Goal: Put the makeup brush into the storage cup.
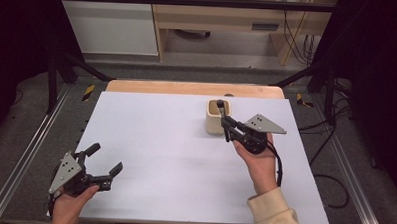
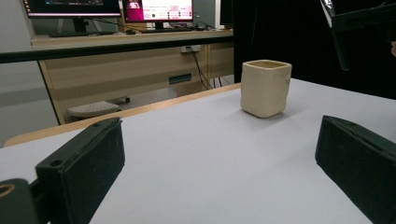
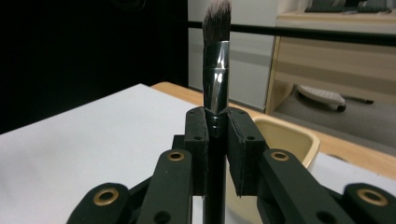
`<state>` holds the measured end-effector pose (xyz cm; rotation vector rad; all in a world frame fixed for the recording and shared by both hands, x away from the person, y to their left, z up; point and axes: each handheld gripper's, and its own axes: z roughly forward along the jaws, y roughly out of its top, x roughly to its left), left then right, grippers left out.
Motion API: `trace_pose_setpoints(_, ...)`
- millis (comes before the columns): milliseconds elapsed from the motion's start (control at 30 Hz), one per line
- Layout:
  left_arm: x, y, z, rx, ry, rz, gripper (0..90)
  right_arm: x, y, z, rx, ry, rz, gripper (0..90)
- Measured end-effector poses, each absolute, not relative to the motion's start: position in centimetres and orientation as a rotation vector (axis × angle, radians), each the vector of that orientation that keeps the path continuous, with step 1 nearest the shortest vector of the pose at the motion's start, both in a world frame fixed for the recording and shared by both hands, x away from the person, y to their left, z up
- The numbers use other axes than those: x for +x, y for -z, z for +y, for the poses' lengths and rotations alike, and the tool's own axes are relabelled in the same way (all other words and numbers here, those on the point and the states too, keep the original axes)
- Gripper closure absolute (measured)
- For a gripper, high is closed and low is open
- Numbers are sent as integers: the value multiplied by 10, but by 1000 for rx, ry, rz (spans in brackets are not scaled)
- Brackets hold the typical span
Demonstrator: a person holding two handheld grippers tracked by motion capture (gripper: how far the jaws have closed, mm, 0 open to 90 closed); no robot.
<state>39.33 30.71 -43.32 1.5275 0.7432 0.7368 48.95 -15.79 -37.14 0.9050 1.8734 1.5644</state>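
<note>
A cream square cup (image 1: 215,123) stands on the white table top (image 1: 160,140) at the back right. My right gripper (image 1: 225,124) is just beside it, shut on a make-up brush (image 1: 220,106) held upright. In the right gripper view the pads (image 3: 198,140) clamp the brush (image 3: 216,51) below its silver ferrule, dark bristles on top, with the cup (image 3: 289,140) right behind. My left gripper (image 1: 105,160) rests at the front left, open, with nothing between its jaws. The left gripper view looks past that gripper (image 2: 219,170) to the cup (image 2: 265,87) farther off.
Metal rails run along both sides of the table, and cables (image 1: 330,161) lie on the floor at the right. A wooden desk (image 2: 130,60) with monitors stands beyond the far edge. A black bar (image 1: 190,0) crosses overhead at the back.
</note>
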Motion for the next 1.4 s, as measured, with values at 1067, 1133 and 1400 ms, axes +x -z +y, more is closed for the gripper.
trace_pose_setpoints(1067,391,430,308,1494,-728,736,9,550,345,-141,893,-1553,1729,789)
trace_pose_setpoints(1133,391,430,309,1492,-727,737,9,553,346,-141,899,-1561,1720,789)
trace_pose_setpoints(1400,392,430,308,1493,-722,735,9,565,350,-137,907,-1565,1701,789)
